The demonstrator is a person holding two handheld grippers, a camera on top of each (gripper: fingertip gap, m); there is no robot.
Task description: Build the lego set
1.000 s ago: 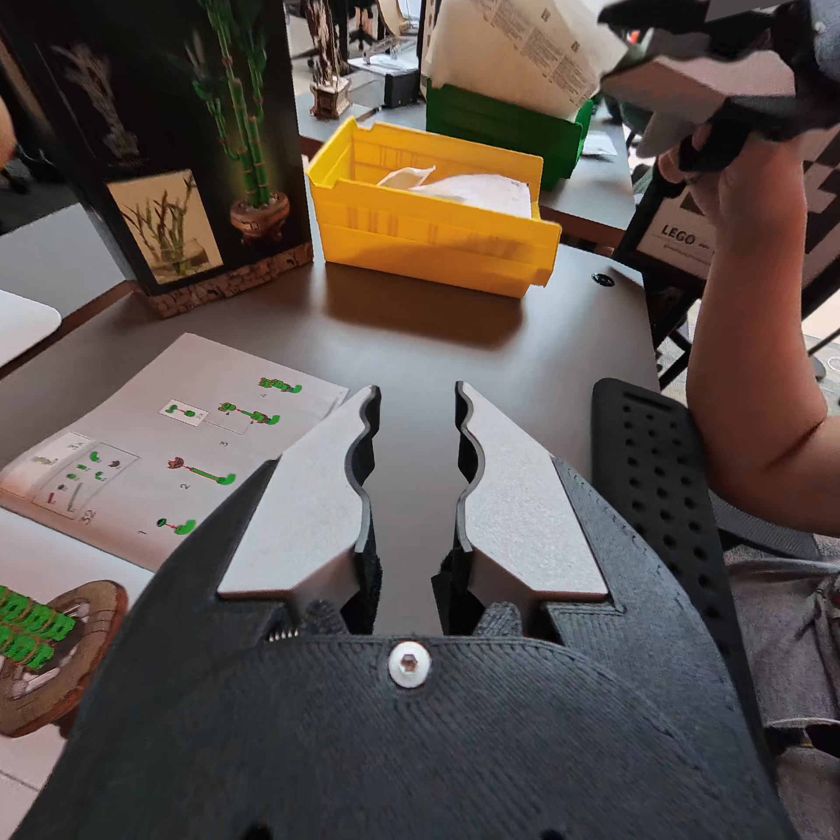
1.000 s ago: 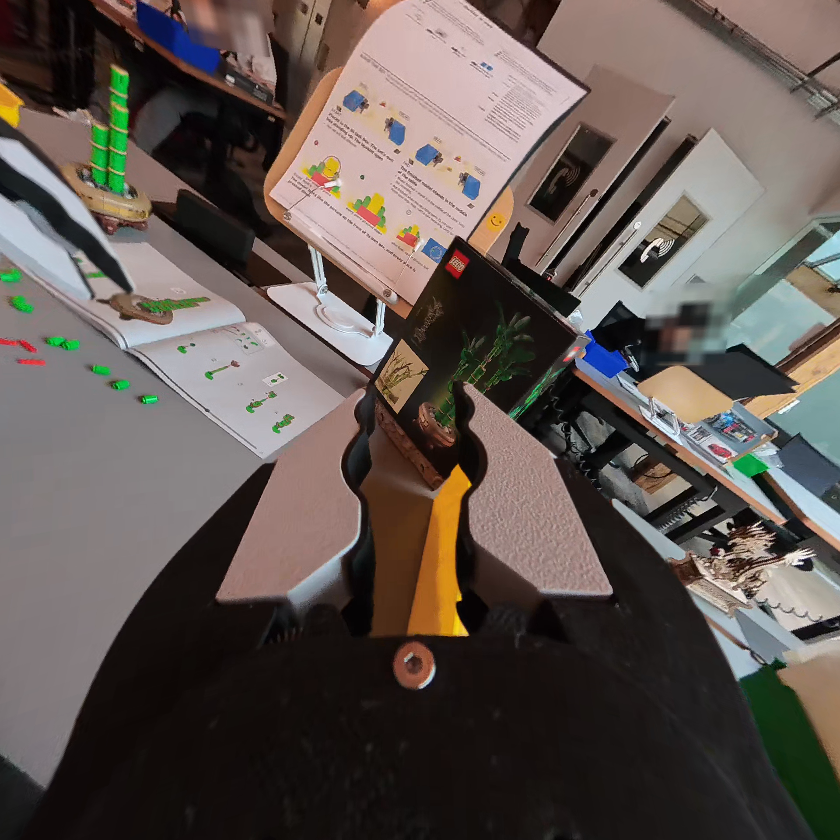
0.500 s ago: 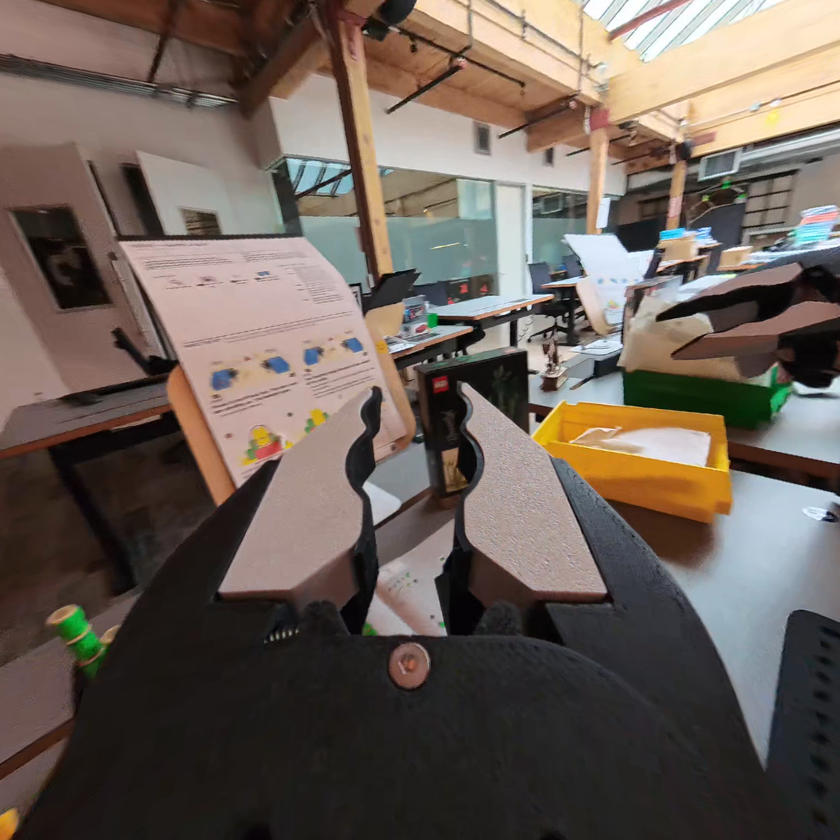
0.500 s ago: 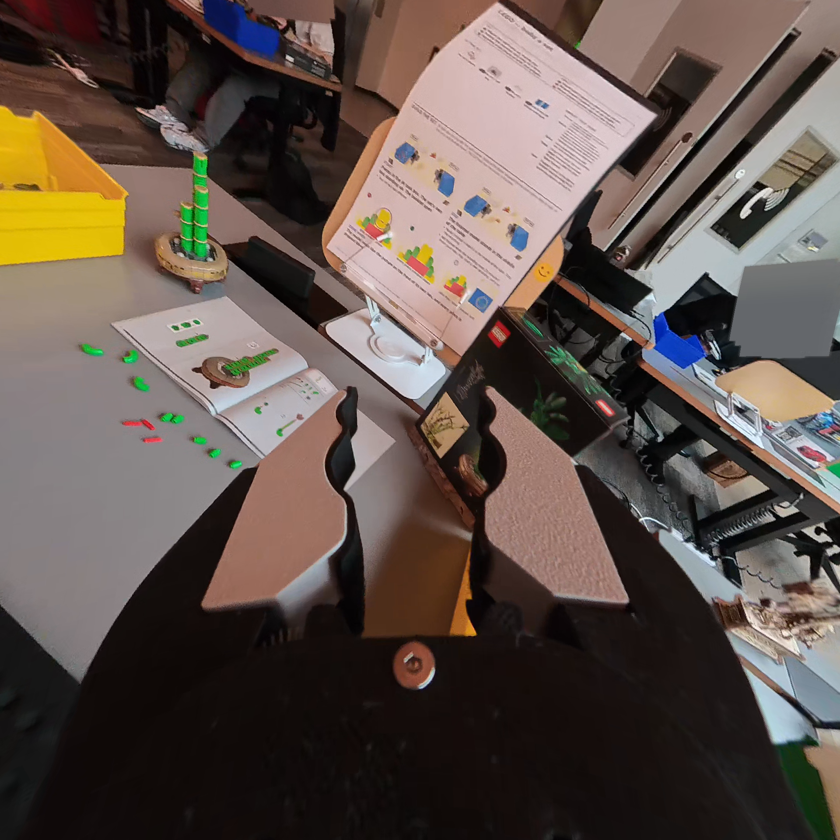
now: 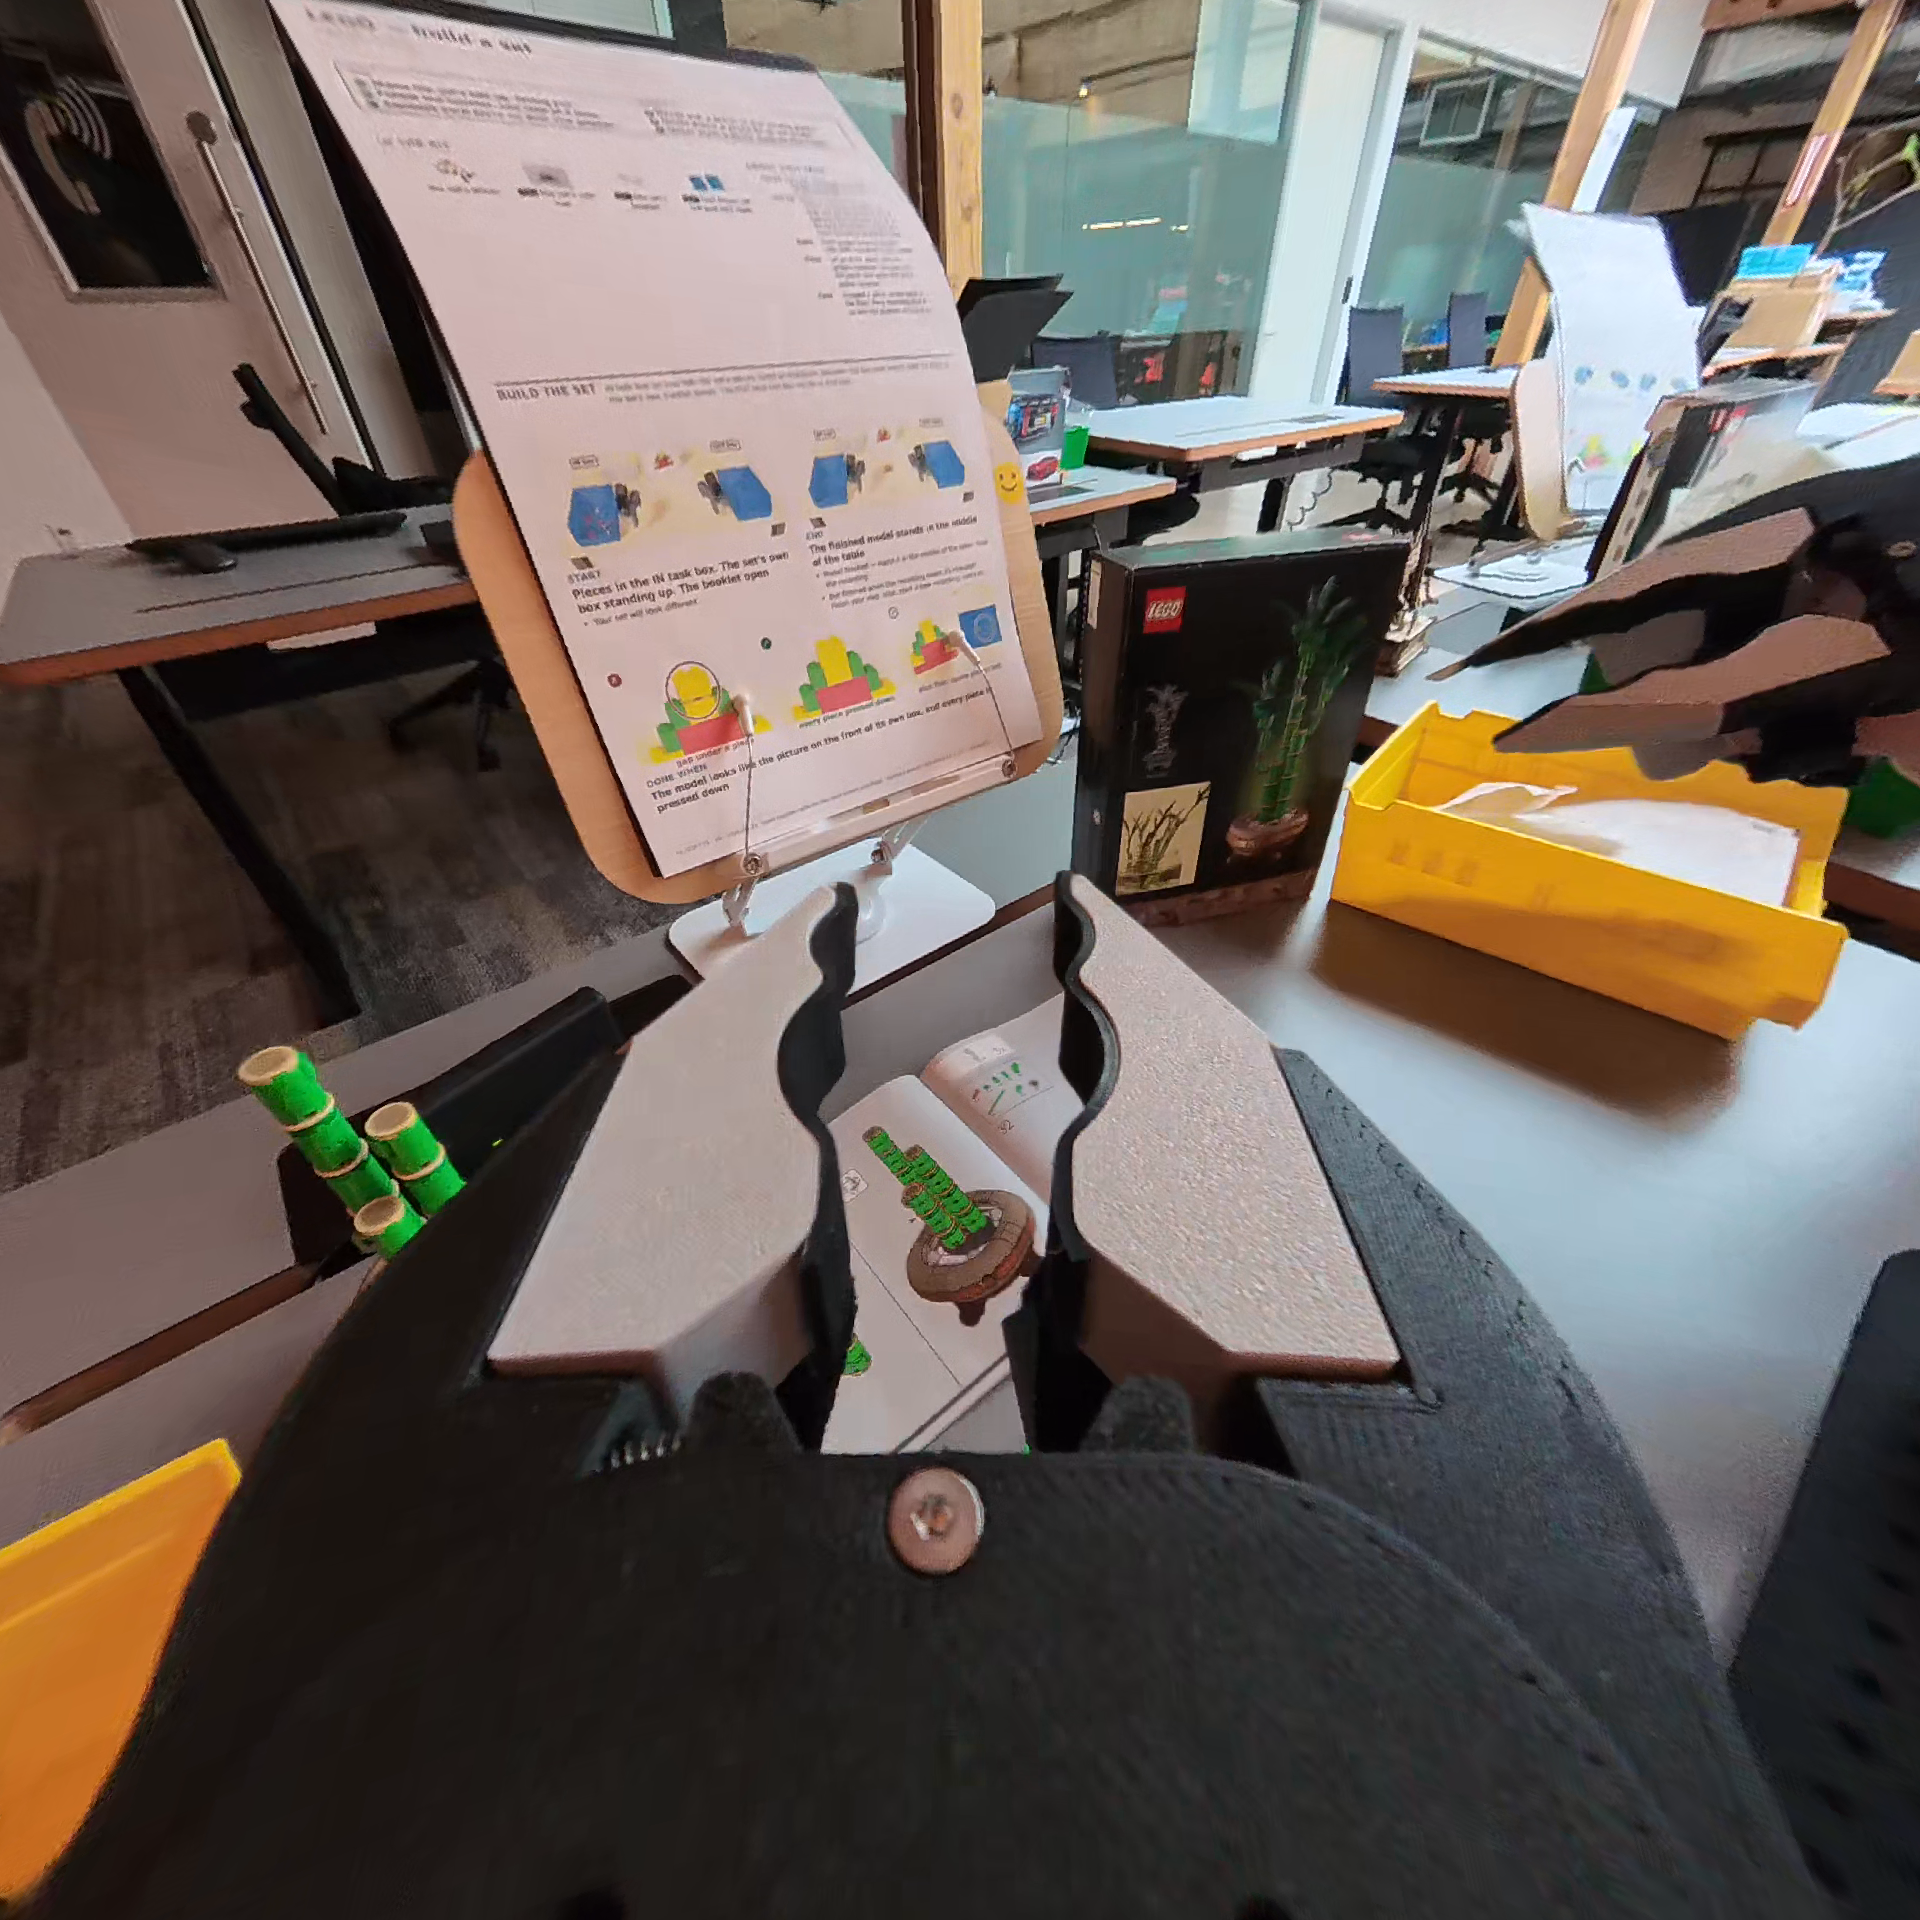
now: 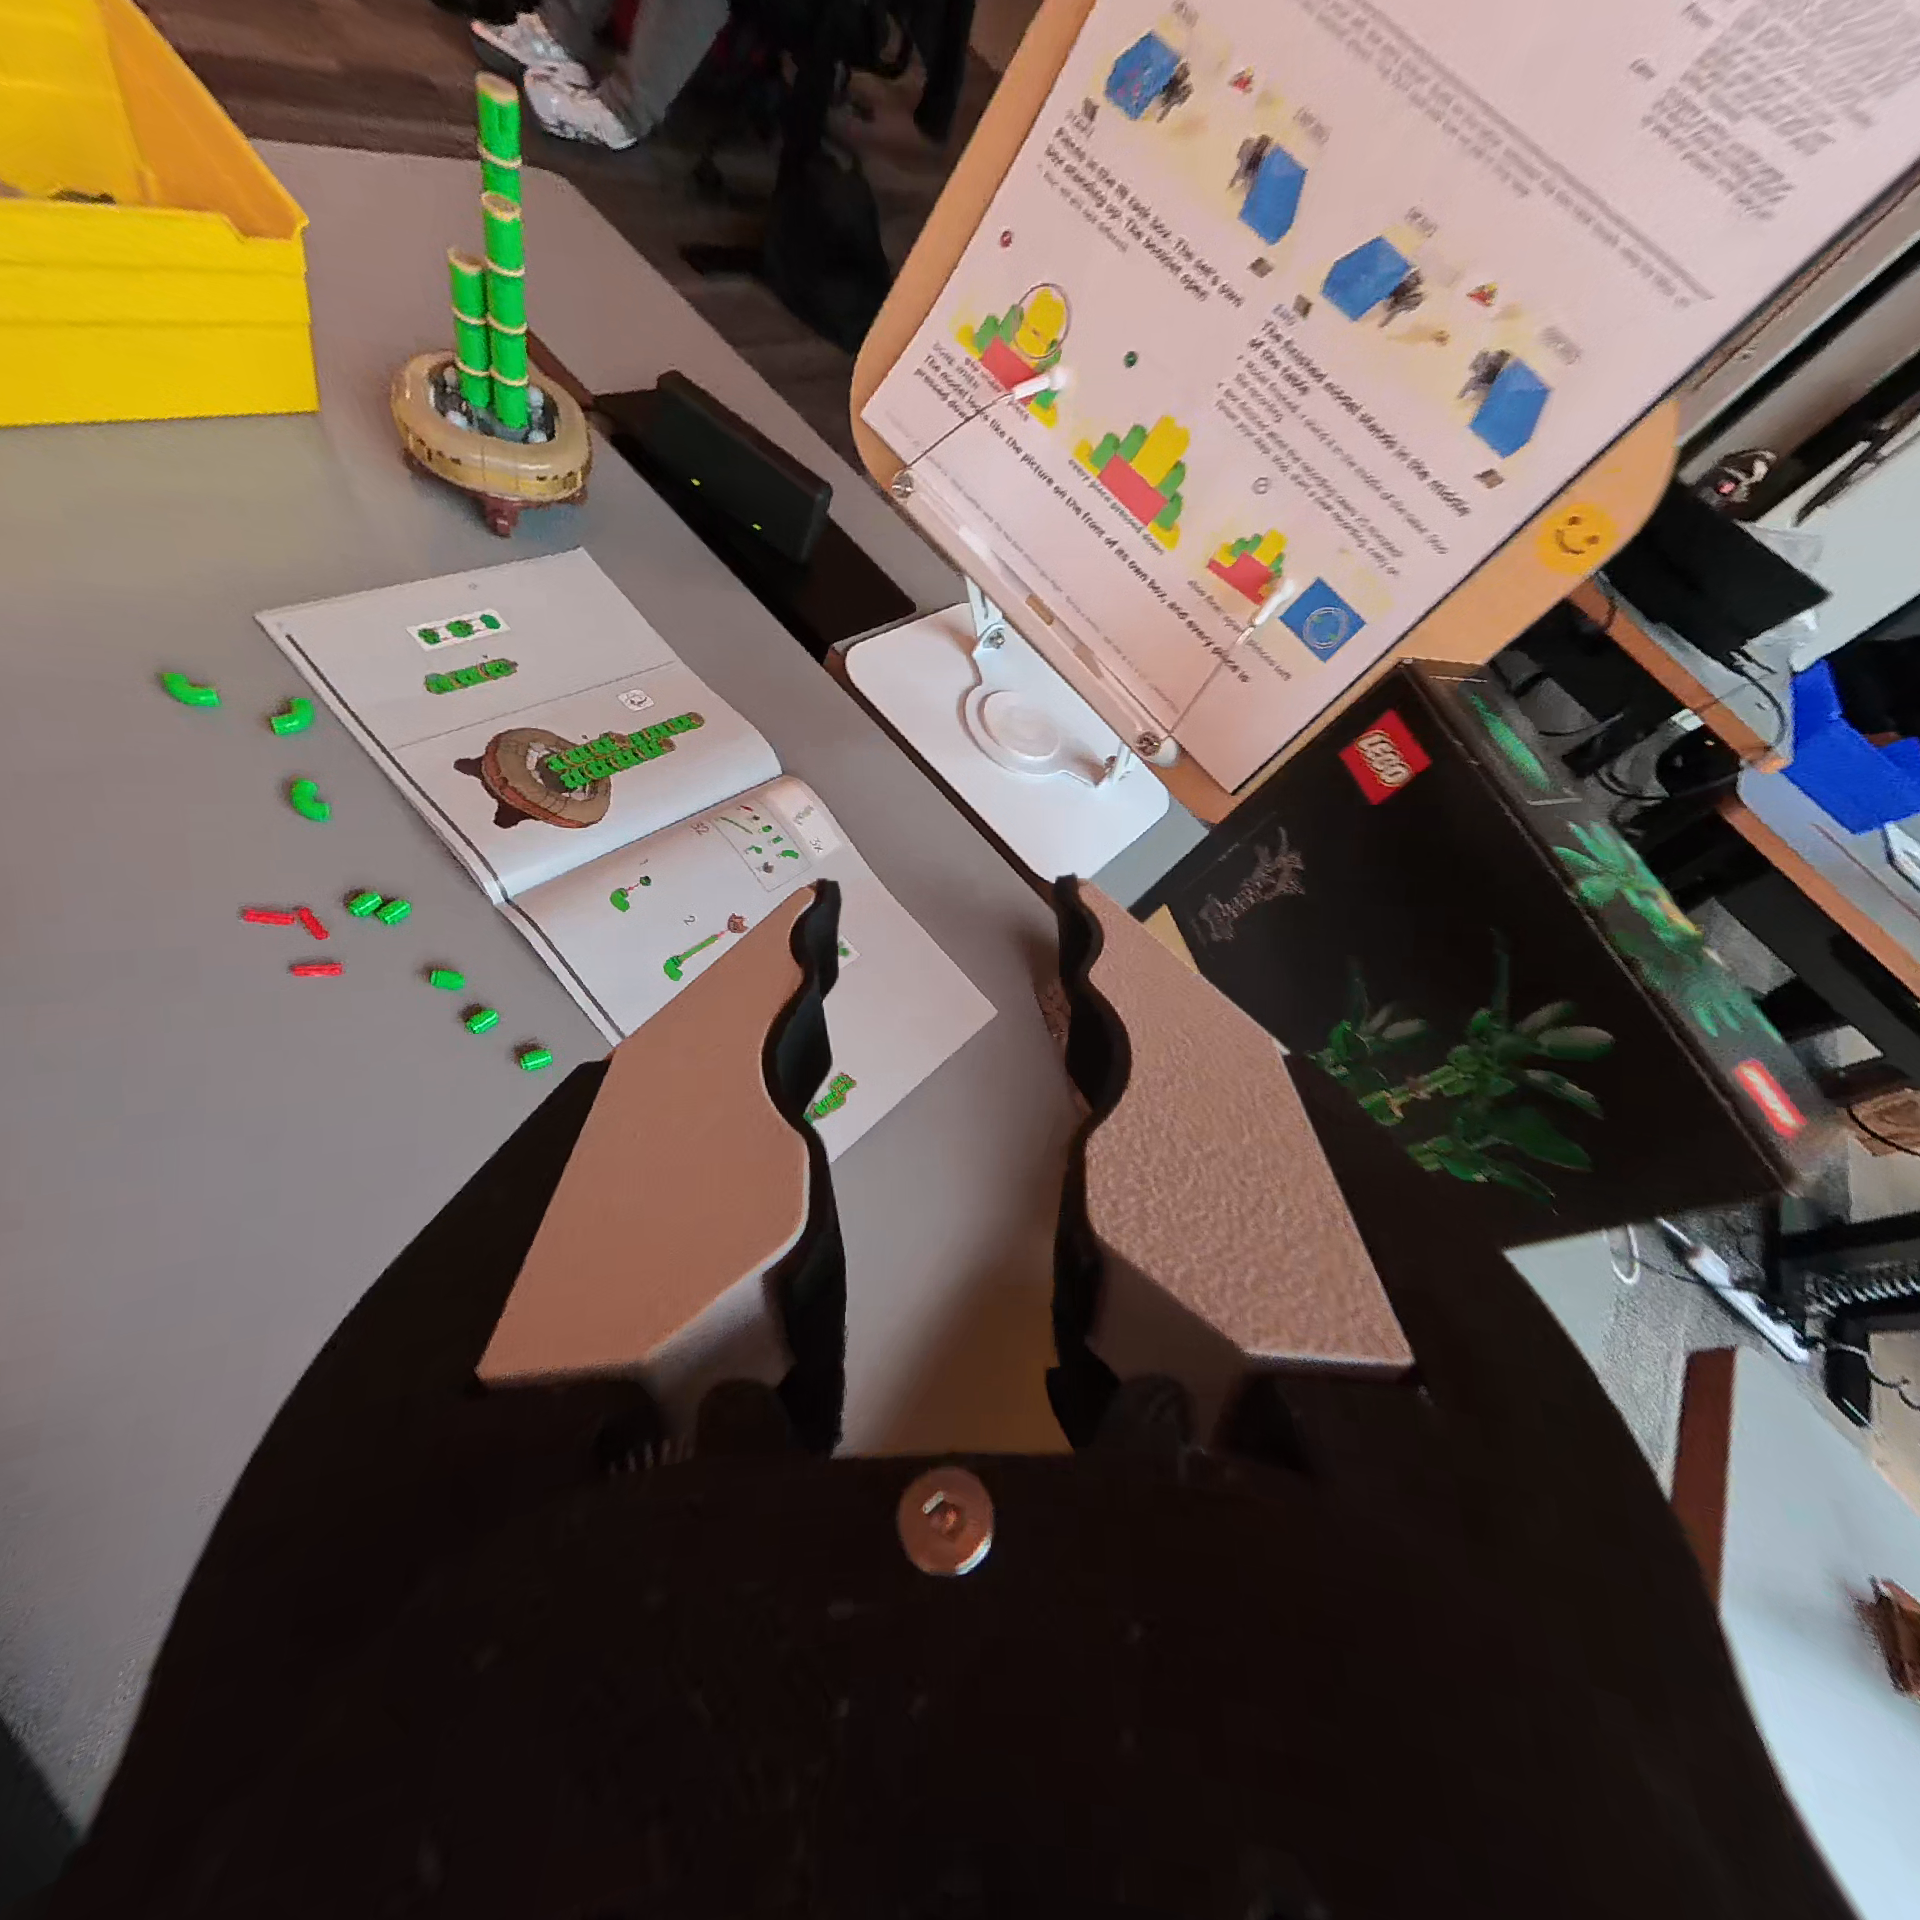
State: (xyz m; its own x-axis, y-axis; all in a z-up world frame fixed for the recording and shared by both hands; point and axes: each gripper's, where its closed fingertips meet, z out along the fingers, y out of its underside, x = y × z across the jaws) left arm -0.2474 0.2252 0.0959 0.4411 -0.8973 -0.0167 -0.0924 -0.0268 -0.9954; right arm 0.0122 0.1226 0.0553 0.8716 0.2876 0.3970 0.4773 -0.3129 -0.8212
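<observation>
left tool (image 5: pixel 951 925) agape | ribbed green bamboo model (image 6: pixel 494 343) | glossy booklet (image 6: pixel 613 800)

place: open-plan office, is serving as a workspace | evidence: rows of desks (image 5: pixel 1236 426) with office chairs (image 5: pixel 1377 348) are standing behind | glass partitions (image 5: pixel 1122 177) and wooden beams (image 5: pixel 1569 156) are showing | an instruction stand (image 5: pixel 748 540) is sitting on the table (image 5: pixel 1558 1143)
</observation>
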